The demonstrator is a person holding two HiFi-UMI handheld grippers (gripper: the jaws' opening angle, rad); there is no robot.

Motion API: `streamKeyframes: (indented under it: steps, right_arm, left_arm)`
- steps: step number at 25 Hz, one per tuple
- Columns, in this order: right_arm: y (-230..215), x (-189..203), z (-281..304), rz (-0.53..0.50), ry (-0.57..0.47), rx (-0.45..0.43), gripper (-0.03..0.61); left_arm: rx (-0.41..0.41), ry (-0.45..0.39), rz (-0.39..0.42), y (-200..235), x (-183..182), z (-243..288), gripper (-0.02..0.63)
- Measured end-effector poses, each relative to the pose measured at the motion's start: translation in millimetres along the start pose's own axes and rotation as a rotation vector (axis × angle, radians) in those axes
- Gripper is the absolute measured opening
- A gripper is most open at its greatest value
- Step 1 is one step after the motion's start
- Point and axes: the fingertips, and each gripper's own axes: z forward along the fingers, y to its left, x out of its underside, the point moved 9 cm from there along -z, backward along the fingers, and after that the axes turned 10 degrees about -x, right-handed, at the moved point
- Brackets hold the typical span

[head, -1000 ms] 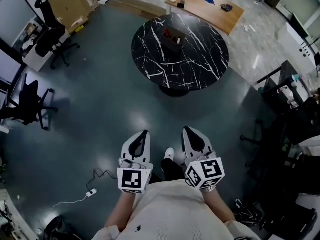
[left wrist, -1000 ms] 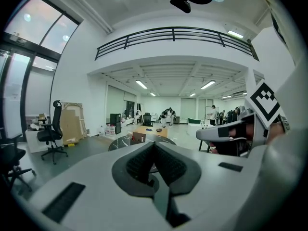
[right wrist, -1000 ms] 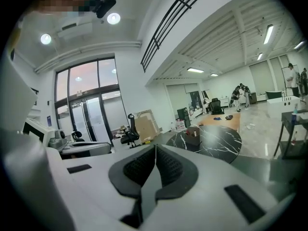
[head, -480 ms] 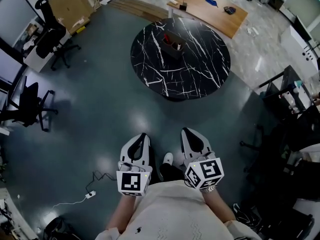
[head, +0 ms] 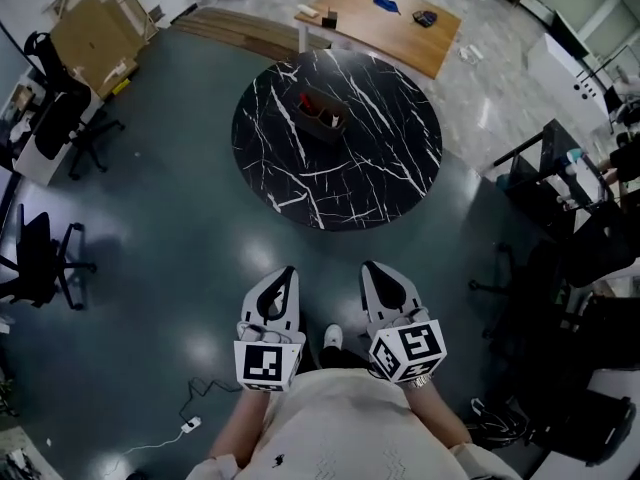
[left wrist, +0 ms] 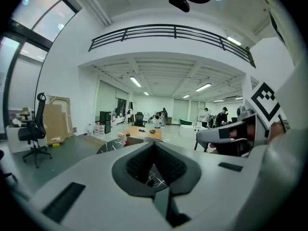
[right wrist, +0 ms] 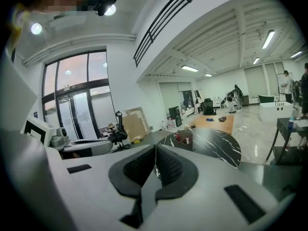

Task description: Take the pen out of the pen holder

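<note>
The pen holder (head: 322,114), a small dark box with a red pen (head: 306,99) and other pens standing in it, sits on the far left part of the round black marble table (head: 370,168). Both grippers hang low in front of my body, well short of the table. My left gripper (head: 288,270) is shut with nothing in it, as is my right gripper (head: 369,267). In the right gripper view the pen holder (right wrist: 185,137) shows beyond the shut right gripper (right wrist: 155,147), slightly right. In the left gripper view the left gripper (left wrist: 154,144) hides most of the table.
Dark grey floor lies between me and the table. Office chairs (head: 52,118) stand at the left, cardboard (head: 92,23) at the far left corner, a wooden table (head: 385,16) behind the marble one, black desks (head: 560,183) at the right. A white cable (head: 170,438) lies at bottom left.
The whole scene has slid down and left in the head view, and the marble table is nearer. Both grippers stay shut in the same place before my body.
</note>
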Motion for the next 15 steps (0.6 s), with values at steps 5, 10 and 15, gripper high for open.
streamKeyframes:
  steps: [5, 10, 15]
  right_arm:
    - [-1.5, -21.4, 59.4, 0.001, -0.005, 0.045, 0.018]
    - [8.6, -34.5, 105.8, 0.015, -0.016, 0.073, 0.018]
    - [10.9, -39.8, 135.4, 0.035, -0.022, 0.106, 0.018]
  left_arm:
    - [0.061, -0.01, 0.007, 47.8, -14.1, 50.8, 0.011]
    - [0.108, 0.006, 0.027, 89.6, -25.5, 83.2, 0.011]
    - [0.125, -0.024, 0.017, 117.3, -34.4, 111.9, 0.011]
